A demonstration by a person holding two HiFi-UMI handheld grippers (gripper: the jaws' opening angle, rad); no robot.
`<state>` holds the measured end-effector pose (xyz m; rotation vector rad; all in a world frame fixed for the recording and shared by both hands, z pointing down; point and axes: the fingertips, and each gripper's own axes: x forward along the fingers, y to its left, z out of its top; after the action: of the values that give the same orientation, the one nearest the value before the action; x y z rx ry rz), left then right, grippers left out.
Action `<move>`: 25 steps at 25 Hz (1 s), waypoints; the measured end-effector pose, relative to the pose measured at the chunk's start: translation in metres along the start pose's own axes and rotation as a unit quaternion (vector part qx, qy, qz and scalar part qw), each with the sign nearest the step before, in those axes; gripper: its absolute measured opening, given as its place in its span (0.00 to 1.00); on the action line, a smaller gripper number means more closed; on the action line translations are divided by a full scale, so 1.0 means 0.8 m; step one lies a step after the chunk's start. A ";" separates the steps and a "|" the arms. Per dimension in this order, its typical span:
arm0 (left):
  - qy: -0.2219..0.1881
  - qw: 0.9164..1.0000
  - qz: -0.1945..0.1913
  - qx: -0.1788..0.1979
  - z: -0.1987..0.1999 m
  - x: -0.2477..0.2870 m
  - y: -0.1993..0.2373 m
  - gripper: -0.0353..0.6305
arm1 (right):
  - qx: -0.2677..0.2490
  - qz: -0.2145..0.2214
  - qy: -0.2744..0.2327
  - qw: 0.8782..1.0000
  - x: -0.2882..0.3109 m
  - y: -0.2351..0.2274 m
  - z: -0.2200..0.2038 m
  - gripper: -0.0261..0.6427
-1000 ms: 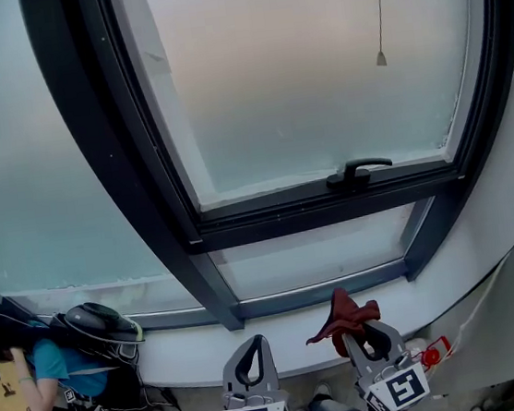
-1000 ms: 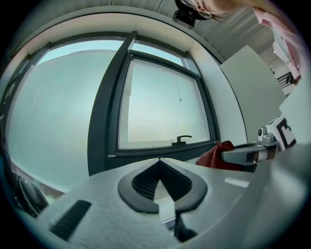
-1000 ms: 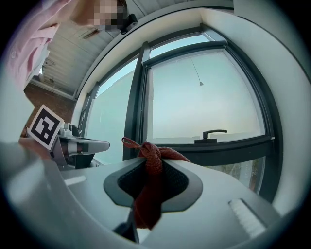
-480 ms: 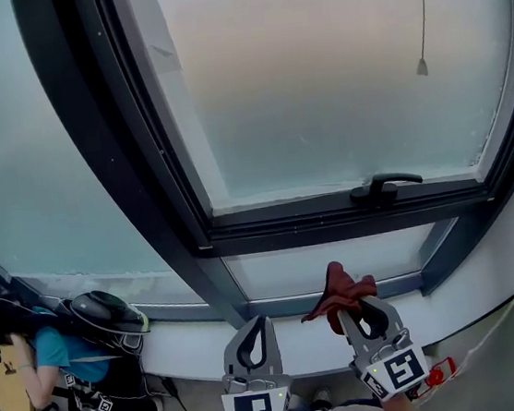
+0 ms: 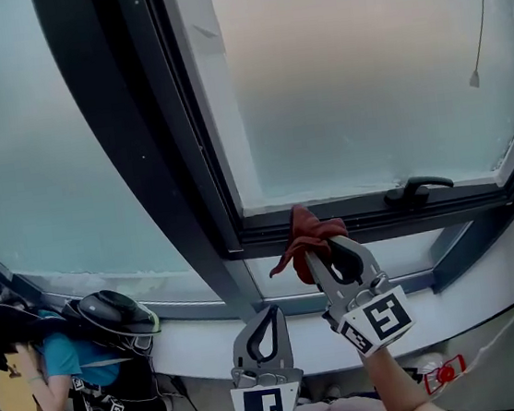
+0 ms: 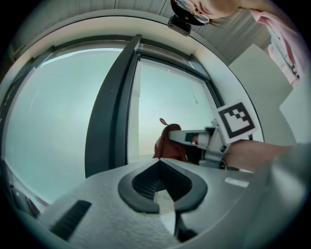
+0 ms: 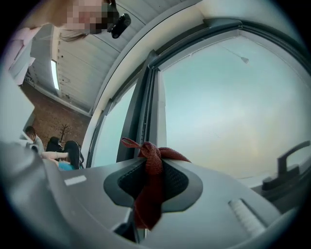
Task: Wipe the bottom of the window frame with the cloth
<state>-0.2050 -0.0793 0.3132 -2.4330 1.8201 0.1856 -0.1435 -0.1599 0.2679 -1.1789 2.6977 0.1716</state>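
Right hand-held gripper pinches red cloth btwn jaws, bunch poking past tips.

My cloth is dark red. The window frame is dark grey. My marker cube has black and white squares.

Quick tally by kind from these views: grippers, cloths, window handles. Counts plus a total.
Hand-held grippers: 2, the left hand-held gripper shut and empty, the right hand-held gripper shut on the cloth
Red cloth: 1
Window handle: 1
Total: 4
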 end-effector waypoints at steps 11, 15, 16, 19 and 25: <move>0.003 1.000 -0.008 -0.013 -0.005 0.018 0.082 0.05 | -0.002 -0.014 0.089 0.996 0.155 0.009 -0.076 0.16; 0.006 1.000 -0.012 -0.023 -0.010 0.027 0.095 0.05 | -0.058 -0.014 0.154 0.986 0.172 0.017 -0.097 0.16; 0.006 1.000 -0.013 -0.025 -0.011 0.029 0.097 0.05 | -0.068 -0.014 0.172 0.983 0.176 0.018 -0.101 0.16; 0.004 0.999 -0.018 -0.029 -0.012 0.035 0.101 0.05 | -0.079 -0.014 0.213 0.974 0.183 0.020 -0.111 0.16; 0.011 0.999 -0.027 -0.031 -0.018 0.043 0.107 0.05 | -0.092 -0.019 0.226 0.969 0.185 0.021 -0.116 0.16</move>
<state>-0.2769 -0.1379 0.3213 -2.5319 1.7822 0.2164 -0.2659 -0.2712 0.3263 -1.4797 3.1004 0.1685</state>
